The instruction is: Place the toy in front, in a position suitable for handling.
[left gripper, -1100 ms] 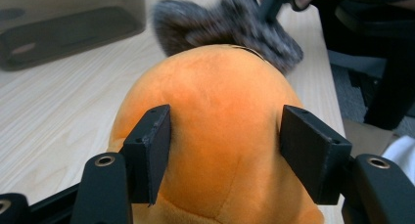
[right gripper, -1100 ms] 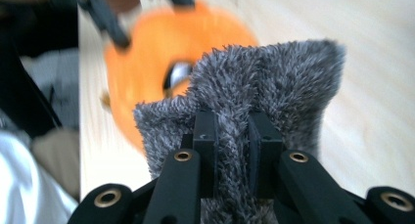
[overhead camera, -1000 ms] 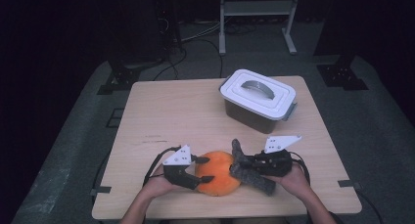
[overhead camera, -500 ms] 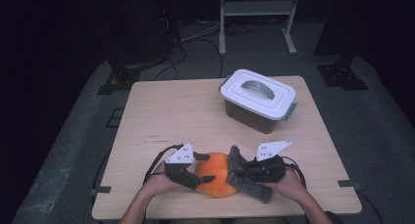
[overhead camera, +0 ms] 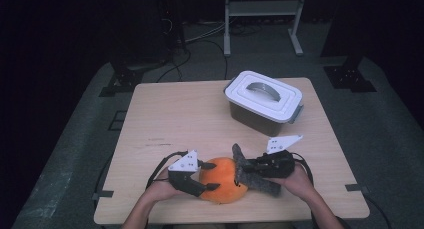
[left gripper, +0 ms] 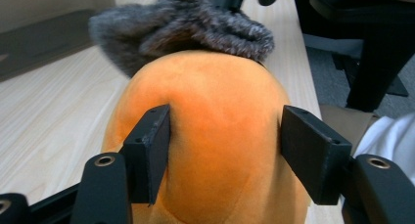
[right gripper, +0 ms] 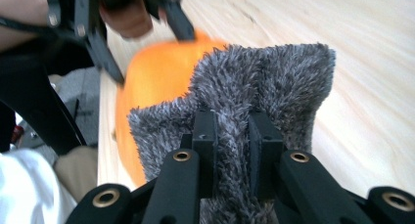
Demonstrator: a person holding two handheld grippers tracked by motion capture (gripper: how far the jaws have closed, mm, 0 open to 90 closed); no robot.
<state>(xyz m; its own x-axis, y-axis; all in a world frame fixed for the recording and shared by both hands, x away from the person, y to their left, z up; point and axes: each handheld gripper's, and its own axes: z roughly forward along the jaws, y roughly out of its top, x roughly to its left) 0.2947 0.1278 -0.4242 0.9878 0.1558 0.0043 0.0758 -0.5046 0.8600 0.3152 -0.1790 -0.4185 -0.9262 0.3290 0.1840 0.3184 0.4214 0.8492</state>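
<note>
An orange plush toy (overhead camera: 225,183) with a grey furry part (overhead camera: 252,179) lies near the table's front edge. My left gripper (overhead camera: 214,176) straddles the orange body from the left. In the left gripper view its pads (left gripper: 149,153) press on both sides of the orange plush (left gripper: 220,126), with the grey fur (left gripper: 195,23) beyond. My right gripper (overhead camera: 247,171) comes in from the right. In the right gripper view it (right gripper: 232,131) is shut on the grey fur (right gripper: 274,82), and the orange body (right gripper: 156,77) lies behind.
A grey storage box with a white handled lid (overhead camera: 263,96) stands at the table's back right. Bare wooden tabletop (overhead camera: 175,114) spreads to the left and middle. Cables trail from both grippers toward the front edge. Dark floor and a rack lie beyond the table.
The right gripper dipped slightly toward the front edge, then rose back a little, keeping the grey fur. The left gripper and the orange plush have barely shifted.
</note>
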